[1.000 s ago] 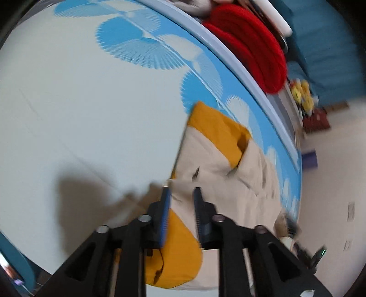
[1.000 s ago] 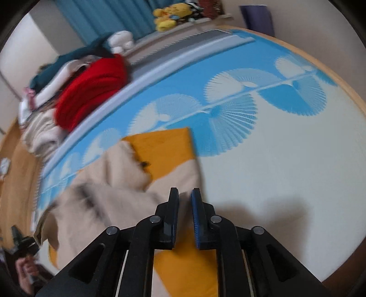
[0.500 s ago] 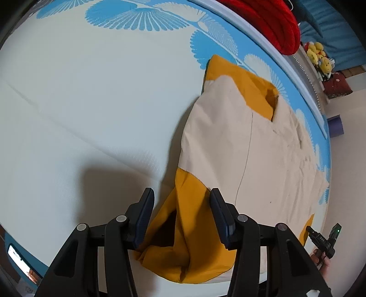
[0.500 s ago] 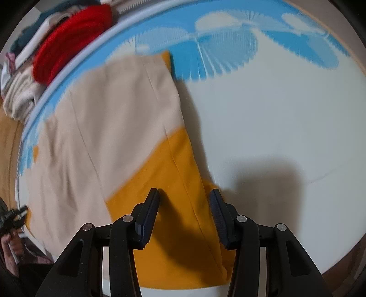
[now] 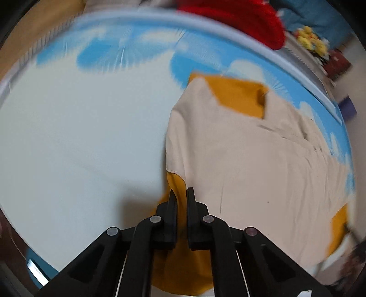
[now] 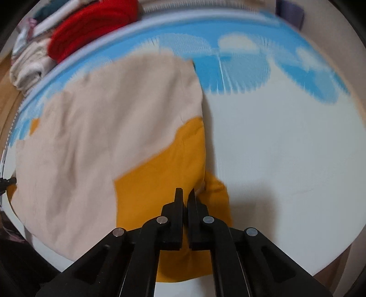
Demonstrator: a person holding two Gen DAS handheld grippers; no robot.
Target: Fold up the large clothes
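Observation:
A large beige garment with mustard-yellow sleeves (image 5: 251, 160) lies spread on a bed with a pale sheet with blue fan prints (image 5: 80, 137). My left gripper (image 5: 181, 194) is shut on the yellow sleeve (image 5: 177, 182) at the garment's near left edge. In the right wrist view the same garment (image 6: 103, 125) lies to the left, and my right gripper (image 6: 185, 193) is shut on the yellow sleeve (image 6: 164, 173) at its near right edge. Both views are blurred by motion.
A red folded blanket (image 5: 240, 16) and piled clothes (image 6: 29, 66) sit past the bed's far edge (image 5: 228, 29). Yellow plush toys (image 5: 313, 43) stand at the back right. Bare sheet stretches left of the garment in the left view and right of it (image 6: 286, 148) in the right view.
Both grippers were open half a second ago around the yellow sleeves; now both have shut on the fabric. Both cameras have swung, blurring the views.

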